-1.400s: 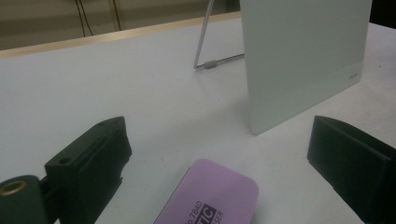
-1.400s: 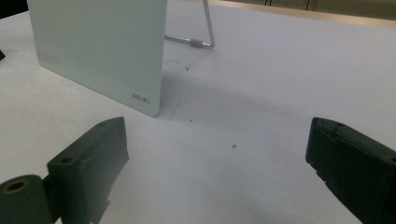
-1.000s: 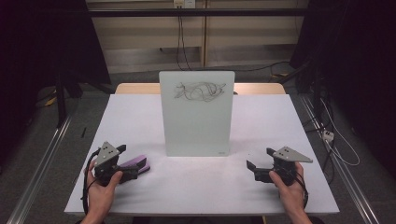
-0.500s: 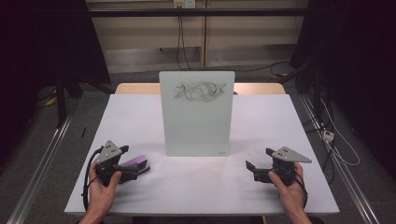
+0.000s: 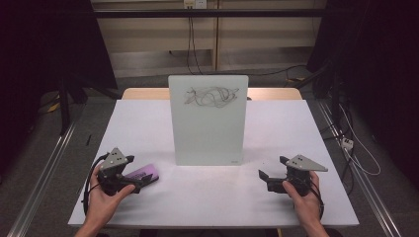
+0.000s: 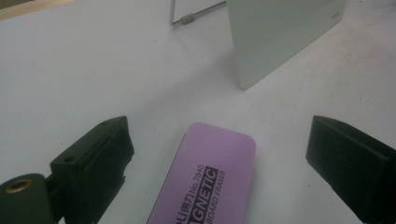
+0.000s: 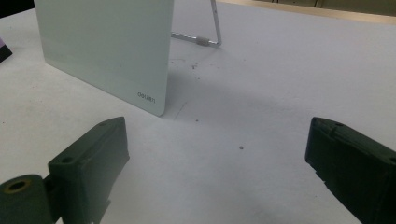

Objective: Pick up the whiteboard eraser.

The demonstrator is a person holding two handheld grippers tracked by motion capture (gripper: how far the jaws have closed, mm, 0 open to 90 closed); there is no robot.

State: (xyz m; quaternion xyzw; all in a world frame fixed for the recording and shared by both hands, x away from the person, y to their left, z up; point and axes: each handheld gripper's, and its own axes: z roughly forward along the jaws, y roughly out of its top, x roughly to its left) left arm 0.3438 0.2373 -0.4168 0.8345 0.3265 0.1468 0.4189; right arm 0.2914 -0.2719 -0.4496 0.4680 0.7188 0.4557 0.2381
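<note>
1. The left gripper (image 5: 141,181) has slid a little closer to the eraser (image 5: 142,175) than it was a second ago. The right gripper (image 5: 267,176) has stayed where it was. So has the whiteboard (image 5: 207,118).

2. The purple eraser (image 6: 205,177) lies flat on the white table (image 5: 207,197). It is in front of the whiteboard and off toward the board's left corner, near it but not touching.

3. The left gripper is spread wide, with nothing in it. In the left gripper view the eraser sits between the two black jaws, and there is a gap on each side.

4. To do this well, I think the left gripper should go a bit farther forward, so the jaws sit beside the middle of the eraser, not just its near end.

5. The eraser lies a little crooked between the jaws. Turning the hand so the jaws line up with its long sides would help. Then squeeze slowly, so it does not twist or slip out.

6. The right gripper is wide open too, and holds nothing. It rests in front of the whiteboard (image 7: 102,51), off its right corner. It can wait there, or hold the board steady later.

7. The whiteboard stands up, leaning on a thin metal stand (image 7: 205,32) behind it. It may tip if pushed hard.

8. Near the top of the board is a dark scribble (image 5: 210,96). That looks like the thing to wipe, so lift the eraser up high and rub gently.
</note>
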